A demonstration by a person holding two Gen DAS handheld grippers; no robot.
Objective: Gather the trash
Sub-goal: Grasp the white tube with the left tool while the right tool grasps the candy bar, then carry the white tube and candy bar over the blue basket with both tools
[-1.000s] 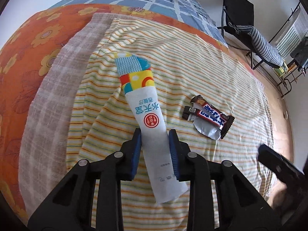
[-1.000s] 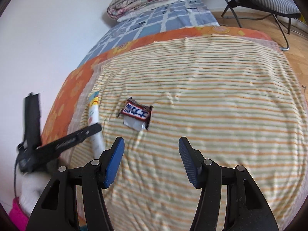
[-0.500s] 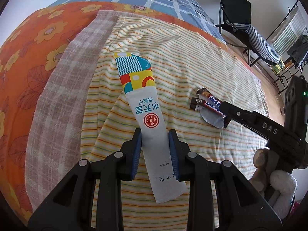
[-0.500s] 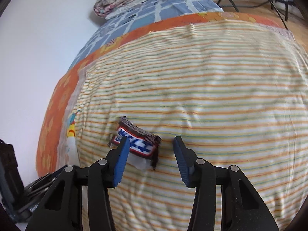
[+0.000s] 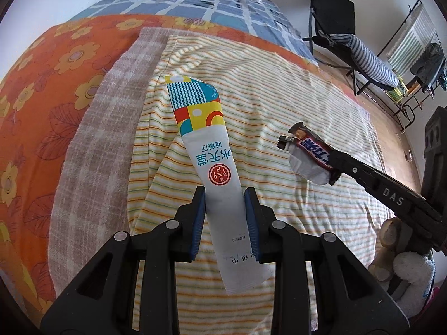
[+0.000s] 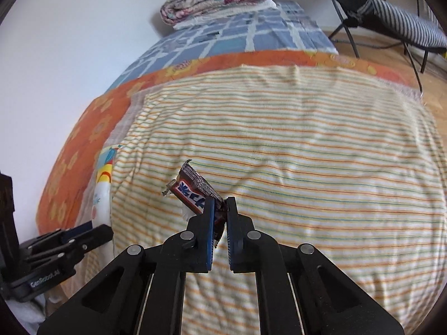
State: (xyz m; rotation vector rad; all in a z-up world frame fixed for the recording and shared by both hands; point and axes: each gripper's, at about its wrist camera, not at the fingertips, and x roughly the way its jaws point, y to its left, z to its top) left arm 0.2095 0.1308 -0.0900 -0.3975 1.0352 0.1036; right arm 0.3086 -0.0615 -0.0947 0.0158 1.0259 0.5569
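Two wrappers [image 5: 212,164] [image 6: 195,192], each between tool pads.

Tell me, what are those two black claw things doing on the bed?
A person is picking up trash with a gripper in each hand. The left gripper holds a long white tissue packet above the striped blanket. The right gripper has just been closing and now pinches one end of a torn candy bar wrapper.

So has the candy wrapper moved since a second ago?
Yes. In the left wrist view the candy wrapper has risen off the striped sheet, now pinched by its end in the right gripper, whose jaws have just been closing on it.
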